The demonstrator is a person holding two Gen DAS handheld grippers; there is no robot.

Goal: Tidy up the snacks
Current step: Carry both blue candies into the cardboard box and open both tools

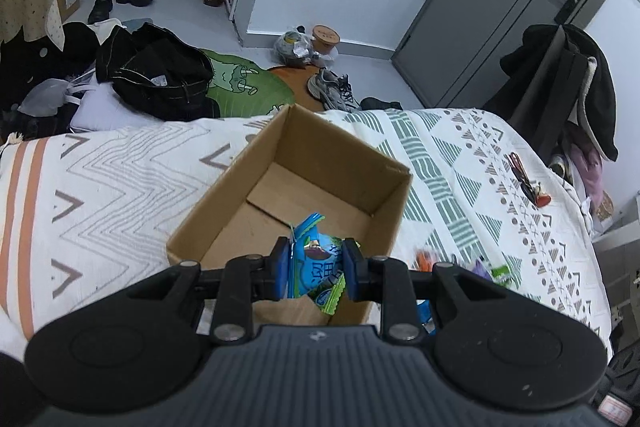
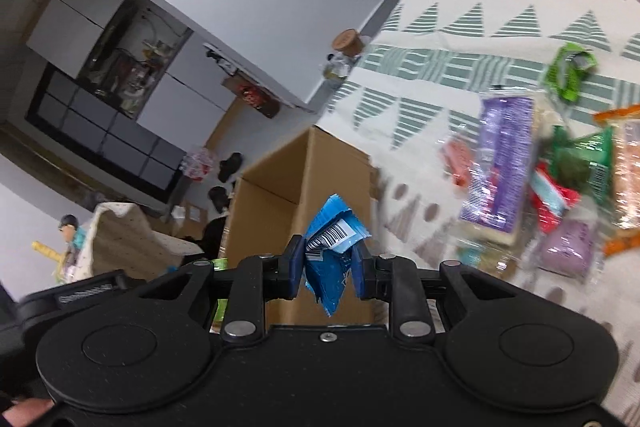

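Basically both tongs are loaded and heading for the cardboard box (image 1: pixel 320 163) sitting on the patterned bedspread (image 1: pixel 100 179), near its front edge. Box is open-topped, floor bare cardboard. Remaining snack pile (image 2: pixel 552 179) is lying just beside the box's right wall, still unsorted.

Left tongs (image 1: pixel 316 267) are clamping a blue-green snack packet (image 1: pixel 318 259) and hovering over the box's near wall, packet already hanging above the interior. Best move, I'd say: push a bit further over the middle, lower, then release so it's landing flat, not catching the rim.

Right tongs (image 2: pixel 329 269) are pinching a crumpled blue packet (image 2: pixel 334 255) with barcode showing, outside the box at its corner. Right-wrist view is blurred. Suggest it waits for the left to clear, then goes over the right wall. Foil packets are slippery, so keeping the pinch firm until inside.
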